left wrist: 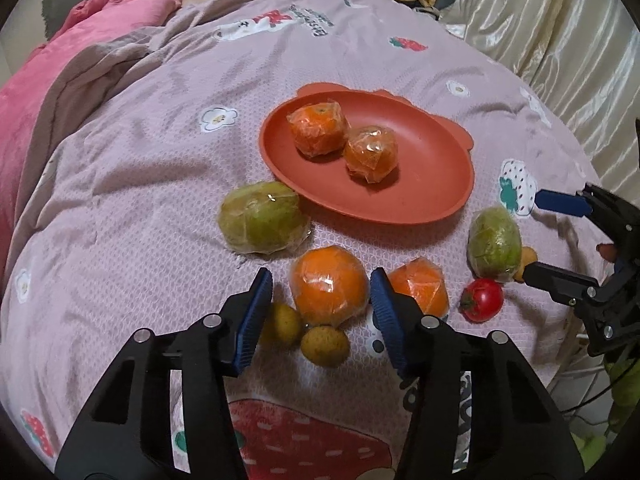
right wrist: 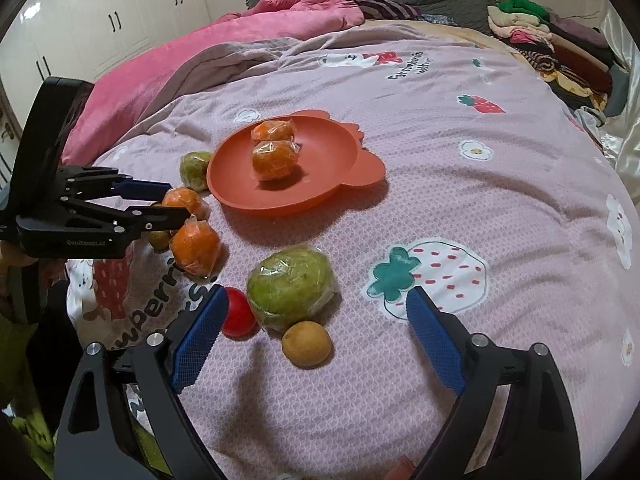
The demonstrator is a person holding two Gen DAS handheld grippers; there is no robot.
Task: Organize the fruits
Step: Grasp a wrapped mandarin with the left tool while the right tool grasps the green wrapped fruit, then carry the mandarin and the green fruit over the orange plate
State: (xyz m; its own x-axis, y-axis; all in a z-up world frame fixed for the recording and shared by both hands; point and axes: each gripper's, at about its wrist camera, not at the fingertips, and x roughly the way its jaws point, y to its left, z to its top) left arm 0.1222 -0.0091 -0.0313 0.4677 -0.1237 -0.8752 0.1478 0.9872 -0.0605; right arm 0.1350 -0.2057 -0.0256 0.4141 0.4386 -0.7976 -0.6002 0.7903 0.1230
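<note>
The big film-wrapped orange [left wrist: 329, 291] sits on the lilac strawberry-print bedspread [left wrist: 152, 184], just short of the terracotta-red oval plate [left wrist: 424, 184], and the left gripper [left wrist: 322, 300] is right over it, blue pads either side. The right pad [left wrist: 380, 296] looks to be against the wrap; the left pad [left wrist: 258, 304] stands clear of the fruit, so no grasp yet, jaws part-way in with the orange between them. Two small yellowish-brown round fruits [left wrist: 324, 345] lie just beneath that orange, touching it. Just to its right, a smaller wrapped orange [left wrist: 420, 286], partly behind the pad.

On the plate, two more wrapped oranges [left wrist: 318, 130] sit side by side, touching. Against the plate's near-left rim lies a wrapped green fruit [left wrist: 262, 218].

Over on the right, the right gripper [right wrist: 314, 312] hangs wide open and released, nothing pressed by its pads. Between its fingers lie a second wrapped green fruit [right wrist: 290, 286], a red tomato [right wrist: 239, 314] beside it and partly behind the left finger, and another small yellow-brown fruit [right wrist: 306, 343] touching the green one's near side.

Beyond the spread, a crumpled pink blanket [right wrist: 224, 40] and a stack of folded clothes [right wrist: 540, 36].
</note>
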